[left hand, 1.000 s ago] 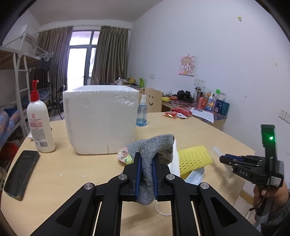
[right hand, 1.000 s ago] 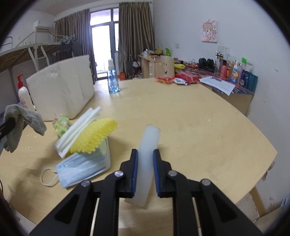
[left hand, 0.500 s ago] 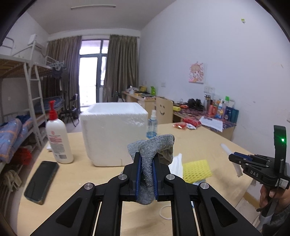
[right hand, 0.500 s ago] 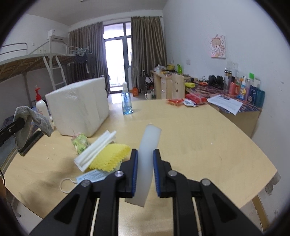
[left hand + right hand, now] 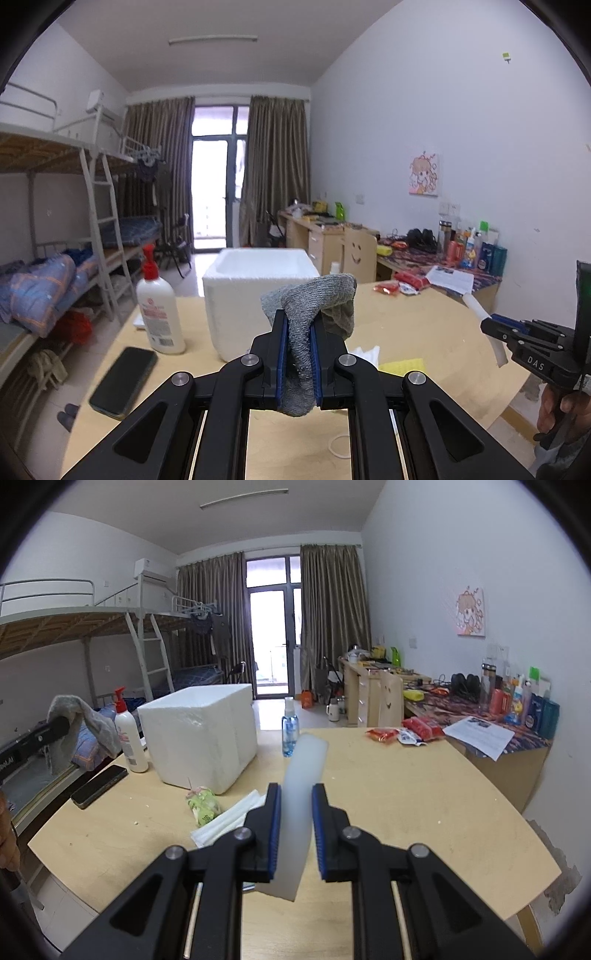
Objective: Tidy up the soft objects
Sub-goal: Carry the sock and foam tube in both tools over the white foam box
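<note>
My left gripper (image 5: 298,325) is shut on a grey sock (image 5: 314,295), which droops over and below the blue pads, held above the round wooden table (image 5: 424,332). The right gripper (image 5: 295,797) is shut on a translucent white foam strip (image 5: 301,794) standing upright between its pads. An open white foam box (image 5: 251,295) stands on the table behind the sock; in the right wrist view the foam box (image 5: 199,734) sits at left centre. The right gripper (image 5: 496,326) shows at the left view's right edge, and the sock (image 5: 81,720) at the right view's left edge.
On the table lie a yellow sponge (image 5: 406,366), white foam sheets (image 5: 229,821), a green packet (image 5: 203,804), a black phone (image 5: 99,781), a lotion pump bottle (image 5: 157,306) and a blue spray bottle (image 5: 290,726). Snack packets (image 5: 402,733) lie at the far edge. A bunk bed stands left.
Both grippers have risen and tipped up, each keeping its hold. The table items have dropped lower in both views, and the box's open top now shows.
</note>
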{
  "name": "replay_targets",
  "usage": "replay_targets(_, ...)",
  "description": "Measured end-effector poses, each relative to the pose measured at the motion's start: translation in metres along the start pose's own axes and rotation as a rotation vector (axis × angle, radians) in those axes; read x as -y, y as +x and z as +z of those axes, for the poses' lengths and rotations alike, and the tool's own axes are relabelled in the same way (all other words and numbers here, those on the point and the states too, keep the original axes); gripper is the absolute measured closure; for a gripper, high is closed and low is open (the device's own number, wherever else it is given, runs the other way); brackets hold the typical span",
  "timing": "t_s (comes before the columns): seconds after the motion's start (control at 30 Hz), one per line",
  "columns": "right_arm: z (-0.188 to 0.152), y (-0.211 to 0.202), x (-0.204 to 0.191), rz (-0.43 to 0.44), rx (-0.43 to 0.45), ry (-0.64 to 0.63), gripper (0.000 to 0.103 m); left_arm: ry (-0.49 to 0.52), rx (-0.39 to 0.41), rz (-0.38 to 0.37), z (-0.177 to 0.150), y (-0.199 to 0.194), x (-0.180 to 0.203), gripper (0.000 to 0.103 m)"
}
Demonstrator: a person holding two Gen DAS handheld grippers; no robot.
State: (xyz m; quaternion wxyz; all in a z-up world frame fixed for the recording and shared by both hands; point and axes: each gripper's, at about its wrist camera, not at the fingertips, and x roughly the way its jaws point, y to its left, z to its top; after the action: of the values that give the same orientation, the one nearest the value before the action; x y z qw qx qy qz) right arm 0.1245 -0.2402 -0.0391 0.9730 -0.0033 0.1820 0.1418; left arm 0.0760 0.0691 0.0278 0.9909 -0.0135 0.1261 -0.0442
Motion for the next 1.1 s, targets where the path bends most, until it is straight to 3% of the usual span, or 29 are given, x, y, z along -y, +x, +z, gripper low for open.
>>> replay_targets(0.57,0.013,-0.023,-0.005,0.082,0.090,-0.016,0.083,0.030,0.051,0.105,0.014,-0.027,0.006,0.091)
replay_targets(1.1,0.024,-0.018,-0.025,0.168,0.119,-0.053,0.083,0.018,0.098,0.213,0.020,-0.032,-0.007,0.091)
